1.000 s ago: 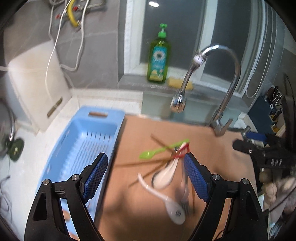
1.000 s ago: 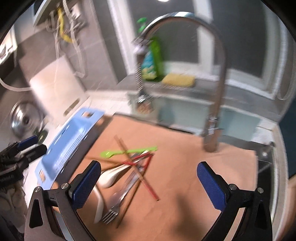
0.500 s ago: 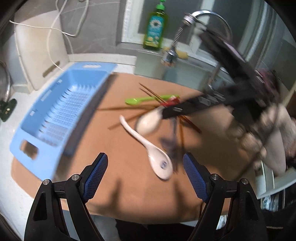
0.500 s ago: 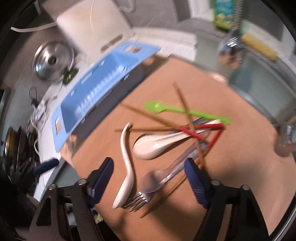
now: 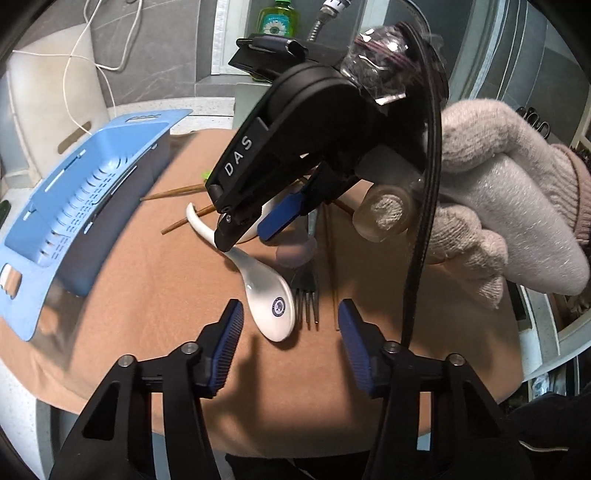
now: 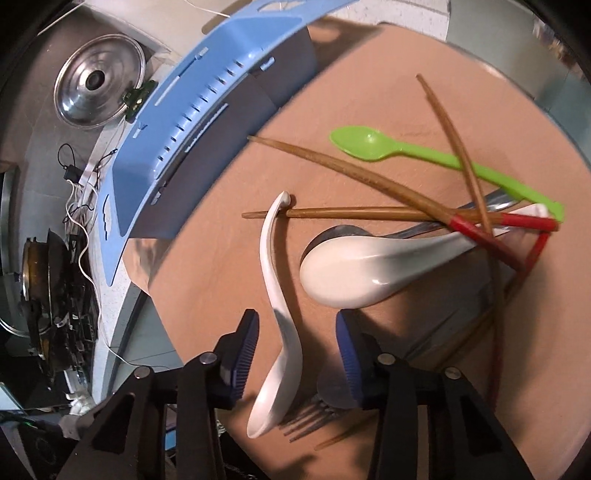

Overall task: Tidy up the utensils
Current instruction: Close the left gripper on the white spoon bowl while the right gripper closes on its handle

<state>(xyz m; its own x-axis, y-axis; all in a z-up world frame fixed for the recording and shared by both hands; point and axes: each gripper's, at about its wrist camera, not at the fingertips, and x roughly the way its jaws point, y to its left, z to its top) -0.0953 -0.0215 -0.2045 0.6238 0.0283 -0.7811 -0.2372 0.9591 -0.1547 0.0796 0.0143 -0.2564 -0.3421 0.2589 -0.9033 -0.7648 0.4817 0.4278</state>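
A pile of utensils lies on a brown mat (image 5: pixel 147 332). In it are two white ceramic spoons, a green plastic spoon (image 6: pixel 406 151), red-tipped wooden chopsticks (image 6: pixel 369 177) and a metal fork (image 6: pixel 310 417). My right gripper (image 6: pixel 295 347) straddles the handle of the long white spoon (image 6: pixel 284 332). Its jaws are closing, and a gap shows on each side of the handle. The left wrist view shows the right gripper (image 5: pixel 247 236) over that handle, held by a gloved hand (image 5: pixel 498 206). My left gripper (image 5: pixel 290 332) is closing around the spoon's bowl (image 5: pixel 273 310) and the fork tines (image 5: pixel 306 302), pads apart from both.
A blue drainer basket (image 5: pixel 74 206) stands on the mat's left edge. The second white spoon (image 6: pixel 362 266) lies across a metal spoon and the chopsticks. A steel pot lid (image 6: pixel 98 81) and cables sit beyond the basket. A green soap bottle (image 5: pixel 277 18) stands behind.
Both grippers have come down onto the utensil pile and their jaws have narrowed. The right gripper tipped steeply downward and now straddles the long white spoon's handle, filling the left wrist view.
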